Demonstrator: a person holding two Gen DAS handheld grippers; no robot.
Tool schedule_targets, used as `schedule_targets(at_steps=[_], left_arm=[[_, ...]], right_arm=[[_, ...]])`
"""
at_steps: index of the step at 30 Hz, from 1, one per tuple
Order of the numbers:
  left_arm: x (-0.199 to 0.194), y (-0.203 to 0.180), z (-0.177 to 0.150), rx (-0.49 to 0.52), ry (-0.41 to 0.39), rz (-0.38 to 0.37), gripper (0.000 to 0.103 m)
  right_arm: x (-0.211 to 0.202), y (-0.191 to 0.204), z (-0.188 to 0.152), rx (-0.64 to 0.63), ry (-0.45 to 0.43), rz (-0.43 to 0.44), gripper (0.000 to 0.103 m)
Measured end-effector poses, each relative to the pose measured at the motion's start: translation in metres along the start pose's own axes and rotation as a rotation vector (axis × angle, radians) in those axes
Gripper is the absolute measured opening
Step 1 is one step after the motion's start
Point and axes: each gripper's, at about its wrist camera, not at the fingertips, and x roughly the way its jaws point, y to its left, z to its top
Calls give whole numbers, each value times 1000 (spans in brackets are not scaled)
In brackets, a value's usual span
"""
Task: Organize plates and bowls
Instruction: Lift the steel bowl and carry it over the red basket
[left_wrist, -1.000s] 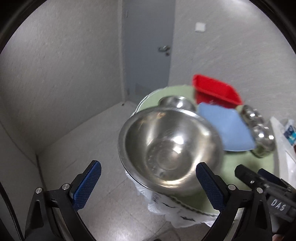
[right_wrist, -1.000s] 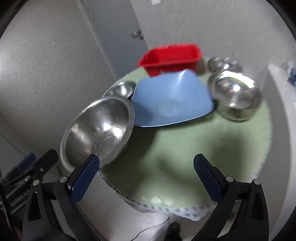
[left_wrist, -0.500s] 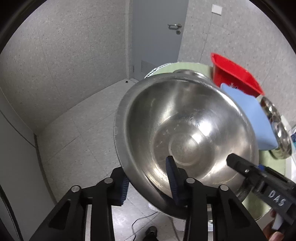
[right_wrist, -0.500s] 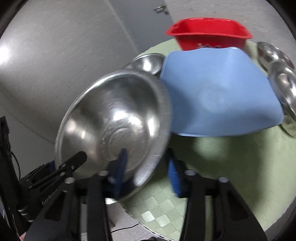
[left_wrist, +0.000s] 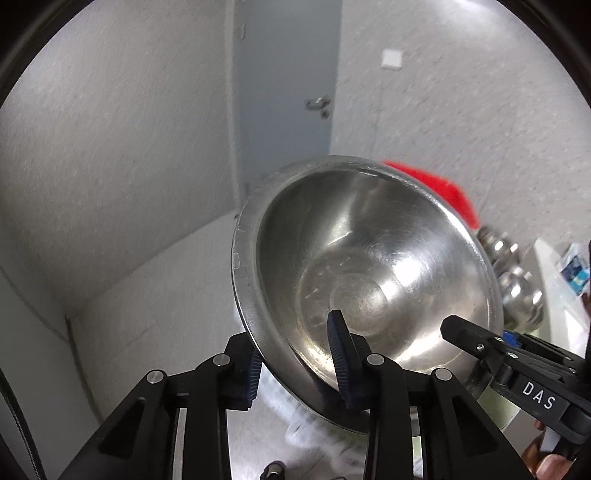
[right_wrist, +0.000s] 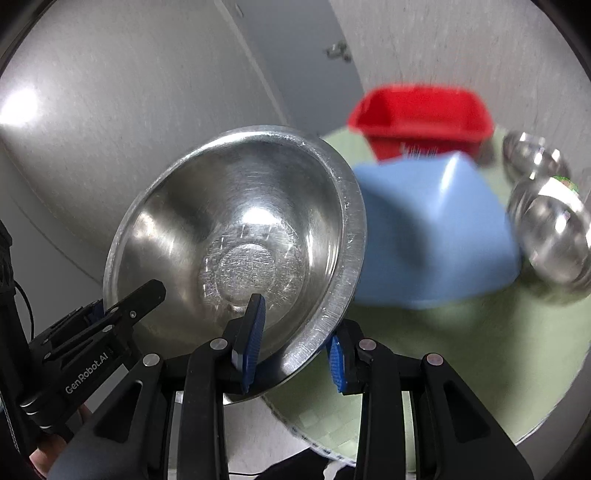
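A large steel bowl (left_wrist: 369, 273) fills the left wrist view, tilted and lifted off the table. My left gripper (left_wrist: 295, 358) is shut on its near rim. My right gripper (right_wrist: 295, 343) is shut on the opposite rim of the same bowl (right_wrist: 240, 236). Each gripper shows in the other's view, the right one (left_wrist: 517, 369) at lower right and the left one (right_wrist: 92, 332) at lower left. A blue square plate (right_wrist: 436, 229) lies on the green round table (right_wrist: 461, 350) just right of the bowl.
A red tub (right_wrist: 421, 118) stands at the back of the table. Two small steel bowls (right_wrist: 550, 229) sit at the right edge, also in the left wrist view (left_wrist: 517, 284). A grey door (left_wrist: 284, 92) and bare walls lie behind.
Both grippers went from open to shut on the large bowl's rim. The bowl has since risen off the table and tilted.
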Motion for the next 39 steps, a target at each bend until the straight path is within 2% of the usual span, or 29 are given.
schedule_targets(at_steps=[3, 7, 13, 18, 22, 24, 29, 33, 37, 39], left_arm=[[6, -12, 18, 28, -29, -45, 30], [44, -37, 56, 77, -37, -137, 30], [145, -65, 125, 148, -6, -261, 30], [232, -75, 172, 178, 91, -327, 31], [290, -79, 195, 206, 164, -342, 31], [320, -81, 200, 210, 216, -354, 32], [377, -88, 213, 219, 291, -367, 33], [402, -104, 223, 235, 313, -373, 36], [389, -130, 228, 255, 331, -377, 42], [397, -136, 234, 253, 326, -376, 50]], right_arm=[[-13, -13, 28, 6, -57, -30, 31], [-20, -42, 70, 33, -115, -96, 31], [2, -100, 128, 127, -128, -183, 31], [38, -141, 172, 191, -70, -243, 31], [66, -164, 184, 232, -17, -272, 31], [77, -173, 186, 255, 11, -279, 31], [97, -195, 192, 288, 79, -296, 31], [100, -197, 193, 291, 108, -306, 32], [105, -195, 196, 291, 138, -327, 37], [107, -195, 197, 293, 143, -332, 42]])
